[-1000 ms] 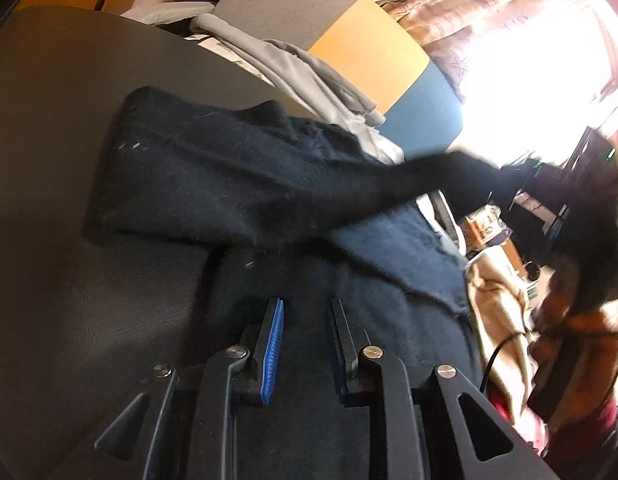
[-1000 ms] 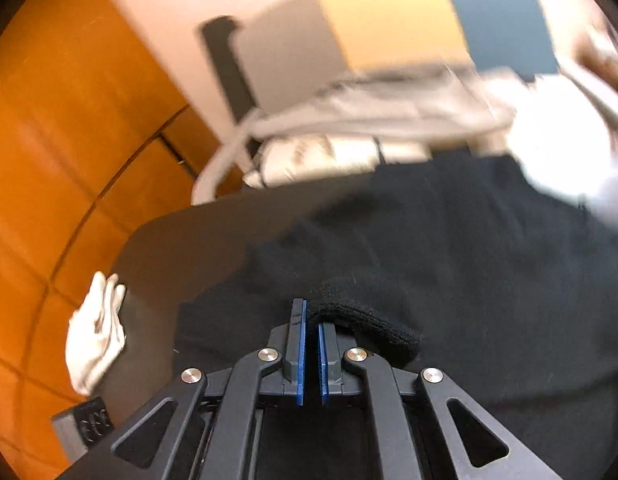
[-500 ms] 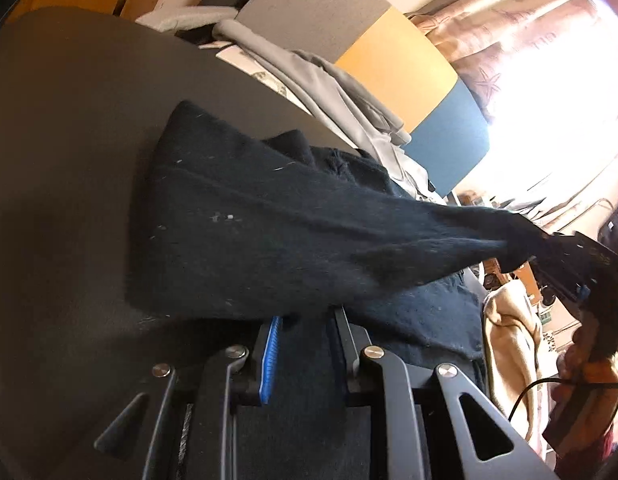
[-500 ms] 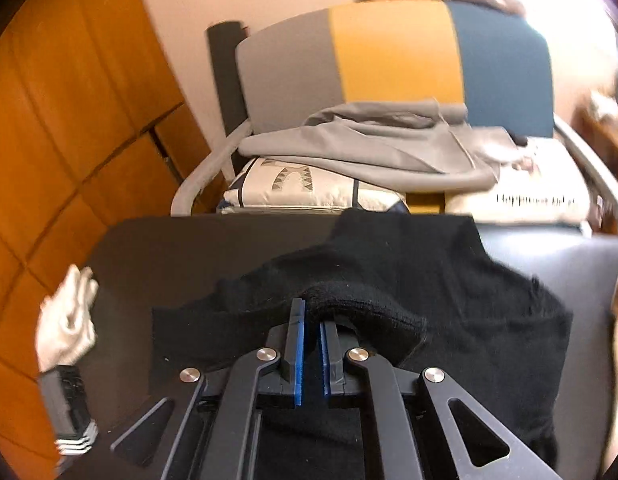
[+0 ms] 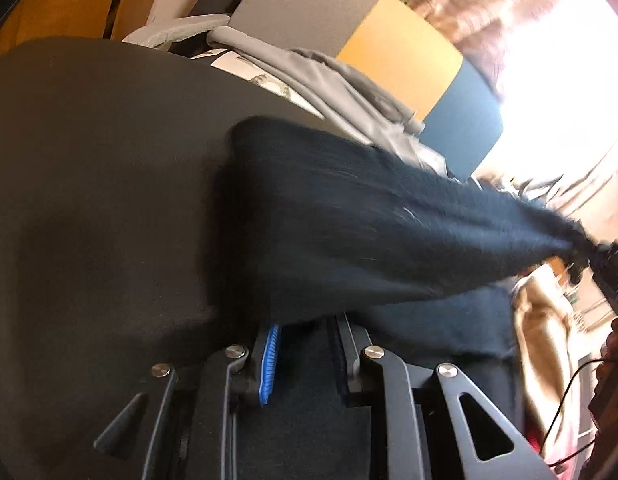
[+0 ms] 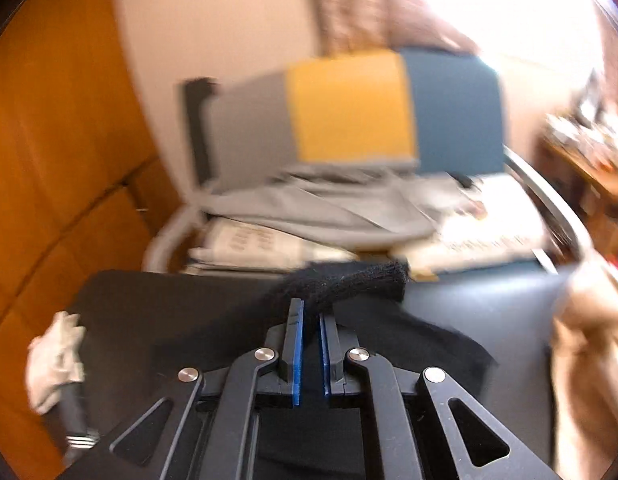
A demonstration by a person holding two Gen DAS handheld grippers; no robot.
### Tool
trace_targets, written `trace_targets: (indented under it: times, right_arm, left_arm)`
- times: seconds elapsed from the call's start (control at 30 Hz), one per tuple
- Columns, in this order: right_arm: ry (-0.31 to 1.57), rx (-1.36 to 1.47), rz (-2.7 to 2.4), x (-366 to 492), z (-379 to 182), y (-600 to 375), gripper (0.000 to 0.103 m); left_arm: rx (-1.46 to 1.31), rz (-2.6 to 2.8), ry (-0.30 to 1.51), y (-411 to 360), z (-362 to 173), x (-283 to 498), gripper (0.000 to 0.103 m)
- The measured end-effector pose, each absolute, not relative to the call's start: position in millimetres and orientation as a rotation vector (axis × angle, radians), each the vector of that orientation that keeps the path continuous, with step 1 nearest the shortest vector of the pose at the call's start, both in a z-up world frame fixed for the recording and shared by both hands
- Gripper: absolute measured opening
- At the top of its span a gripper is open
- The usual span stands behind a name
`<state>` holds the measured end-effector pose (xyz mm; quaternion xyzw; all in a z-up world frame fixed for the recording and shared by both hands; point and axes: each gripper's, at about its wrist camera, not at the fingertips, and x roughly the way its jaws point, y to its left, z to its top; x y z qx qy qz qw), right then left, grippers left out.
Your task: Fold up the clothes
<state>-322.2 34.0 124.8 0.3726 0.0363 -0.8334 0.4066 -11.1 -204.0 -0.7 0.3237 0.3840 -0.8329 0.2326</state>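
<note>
Sweater [image 5: 349, 240] on table [image 5: 89, 160]; chair [image 6: 349, 120] behind table, clothes pile [image 6: 309, 216] on it.

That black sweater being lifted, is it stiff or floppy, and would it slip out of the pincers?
Probably floppy: the black sweater sags in a long drape from the right gripper down to the table. Its fuzzy knit likely grips the pads rather than slipping. It seems light, since one pinched edge appears to carry the raised part.

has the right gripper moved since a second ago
Yes. The right gripper, holding the black garment, has pulled back and up: the chair looks farther off and lower.
</note>
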Motion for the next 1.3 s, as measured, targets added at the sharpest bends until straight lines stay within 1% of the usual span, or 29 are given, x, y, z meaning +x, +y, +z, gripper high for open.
trace_targets:
  times: [0.07, 0.13, 0.43, 0.63, 0.7, 0.73, 0.77, 0.8, 0.83, 0.87, 0.9, 0.97, 1.07, 1.13, 1.3]
  right_arm:
    - [0.077, 0.995, -2.152, -339, 109, 53, 0.007]
    - [0.039, 1.090, -2.168, -353, 81, 73, 0.007]
    - [0.051, 1.254, -2.192, -358, 12, 107, 0.007]
    - [-0.038, 1.264, -2.265, -379, 20, 137, 0.007]
    - [0.006, 1.254, -2.264, -376, 23, 135, 0.007]
    - [0.012, 1.255, -2.255, -374, 23, 135, 0.007]
    - [-0.043, 1.264, -2.210, -373, 22, 137, 0.015]
    - [-0.145, 1.274, -2.132, -370, 20, 140, 0.017]
    - [-0.237, 1.278, -2.065, -368, 18, 143, 0.032]
    - [-0.305, 1.275, -2.024, -364, 17, 145, 0.057]
    - [-0.345, 1.268, -2.005, -359, 17, 148, 0.063]
    - [-0.417, 1.272, -1.966, -352, 14, 151, 0.065]
    - [-0.549, 1.282, -1.940, -351, 6, 160, 0.065]
    - [-0.622, 1.273, -1.940, -353, 1, 164, 0.065]
    - [-0.723, 1.278, -1.977, -363, -8, 161, 0.065]
  left_arm:
    - [0.883, -2.298, 1.043, -202, -1, -8, 0.022]
    - [0.885, -2.305, 1.028, -201, -1, -9, 0.022]
    - [0.922, -2.275, 0.993, -204, 2, -18, 0.022]
    - [0.946, -2.281, 0.992, -199, 4, -9, 0.022]
    - [0.922, -2.309, 1.041, -192, 4, 0, 0.022]
    - [0.897, -2.340, 1.109, -191, 4, 3, 0.022]
    - [0.872, -2.365, 1.169, -190, 4, 5, 0.022]
    - [0.854, -2.373, 1.200, -191, 5, 2, 0.024]
    - [0.835, -2.382, 1.231, -193, 7, 0, 0.026]
    - [0.816, -2.390, 1.262, -194, 8, -2, 0.027]
    - [0.798, -2.393, 1.298, -196, 8, -5, 0.030]
    - [0.770, -2.366, 1.394, -204, 4, -10, 0.038]
    - [0.737, -2.315, 1.483, -212, -5, -15, 0.039]
    - [0.742, -2.297, 1.487, -214, -9, -17, 0.039]
    - [0.756, -2.299, 1.491, -208, -14, -5, 0.039]
